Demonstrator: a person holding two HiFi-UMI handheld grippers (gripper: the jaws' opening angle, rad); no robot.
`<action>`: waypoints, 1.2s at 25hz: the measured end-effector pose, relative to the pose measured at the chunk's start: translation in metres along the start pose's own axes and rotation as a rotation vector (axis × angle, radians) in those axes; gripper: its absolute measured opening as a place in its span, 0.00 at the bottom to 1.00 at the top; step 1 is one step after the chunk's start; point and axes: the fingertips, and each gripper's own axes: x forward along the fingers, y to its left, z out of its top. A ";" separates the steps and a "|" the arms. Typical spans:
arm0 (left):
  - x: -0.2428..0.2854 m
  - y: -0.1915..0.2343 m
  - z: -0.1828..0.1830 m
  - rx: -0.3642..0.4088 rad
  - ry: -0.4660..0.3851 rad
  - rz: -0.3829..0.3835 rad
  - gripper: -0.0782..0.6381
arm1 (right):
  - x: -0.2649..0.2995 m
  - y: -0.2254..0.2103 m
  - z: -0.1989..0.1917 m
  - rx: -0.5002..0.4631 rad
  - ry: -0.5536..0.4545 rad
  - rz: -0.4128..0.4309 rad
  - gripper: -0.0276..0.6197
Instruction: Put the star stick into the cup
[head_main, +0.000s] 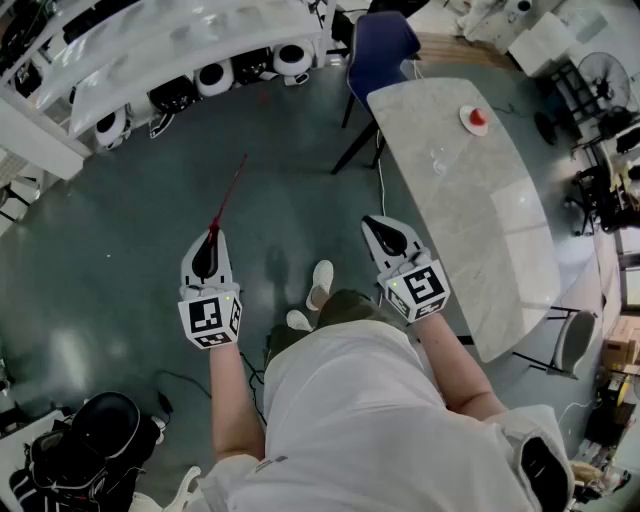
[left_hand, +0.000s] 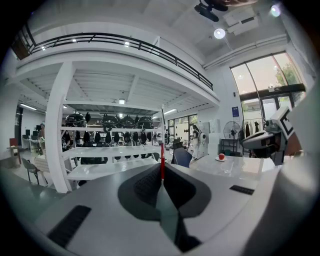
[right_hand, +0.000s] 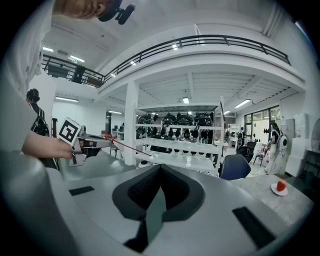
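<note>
- The left gripper (head_main: 212, 234) has its jaws pressed together on the star stick (head_main: 230, 192). In the left gripper view the thin red stick (left_hand: 162, 161) rises straight out from between the tips.
- A small red lump sits right at those jaws in the head view. It may be the star end, though it is too small to be sure.
- The right gripper (head_main: 380, 230) has its jaws together with nothing between them, as its own view (right_hand: 160, 169) shows.
- Both forearms reach forward from the standing person at about the same height, grippers well apart and level over the floor (head_main: 120, 300). The stick angles forward and a little to the right, away from the body.
- From the right gripper view, the left gripper (right_hand: 92, 144) is held out horizontally with the stick (right_hand: 127, 148) pointing ahead.
- My reading is that the stick is picked up and in transit, and the insertion is not yet done.
- The marble table (head_main: 470, 240) lies ahead on the right, bearing a faint clear shape (head_main: 437, 160) that could be the cup, well apart from the stick tip.
- Beyond it sits a plate with a red thing (head_main: 477, 118).
- What remains is to carry the stick over, tip it downward and lower it in.
</note>
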 end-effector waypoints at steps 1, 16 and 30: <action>0.008 0.001 0.003 0.002 -0.001 -0.002 0.13 | 0.006 -0.003 0.002 -0.001 -0.001 0.004 0.06; 0.215 -0.059 0.055 0.069 0.041 -0.116 0.13 | 0.081 -0.180 0.003 0.062 -0.039 -0.024 0.06; 0.404 -0.029 0.054 0.066 0.106 -0.294 0.13 | 0.200 -0.283 -0.008 0.185 0.049 -0.170 0.06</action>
